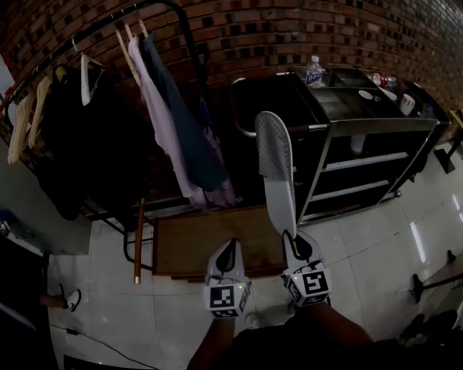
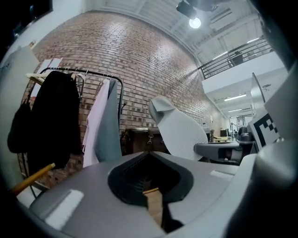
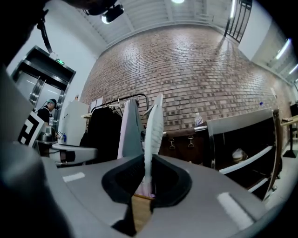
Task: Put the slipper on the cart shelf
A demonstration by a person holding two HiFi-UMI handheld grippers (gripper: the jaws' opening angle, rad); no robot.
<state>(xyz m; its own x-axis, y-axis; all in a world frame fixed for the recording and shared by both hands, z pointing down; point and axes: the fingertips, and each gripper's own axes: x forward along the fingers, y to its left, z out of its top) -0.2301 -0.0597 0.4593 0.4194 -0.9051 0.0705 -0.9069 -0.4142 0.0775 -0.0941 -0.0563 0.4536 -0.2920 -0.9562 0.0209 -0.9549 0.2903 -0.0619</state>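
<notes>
A white and grey slipper [image 1: 277, 173] stands on end in front of the black cart [image 1: 376, 123], toe end up. My right gripper [image 1: 295, 249] is shut on its lower end. In the right gripper view the slipper [image 3: 153, 135] shows edge-on, pinched between the jaws of the right gripper [image 3: 148, 179], with the cart's shelves [image 3: 244, 155] to the right. My left gripper [image 1: 229, 249] hangs beside the right one, shut with nothing in it. From the left gripper [image 2: 148, 155] the slipper [image 2: 179, 132] shows to the right, apart from it.
A clothes rack [image 1: 108, 22] with hanging garments [image 1: 173, 123] fills the left, against a brick wall. A low brown wooden stand [image 1: 210, 242] lies below the grippers. On top of the cart stand a water bottle [image 1: 314, 71] and small items. The floor is pale tile.
</notes>
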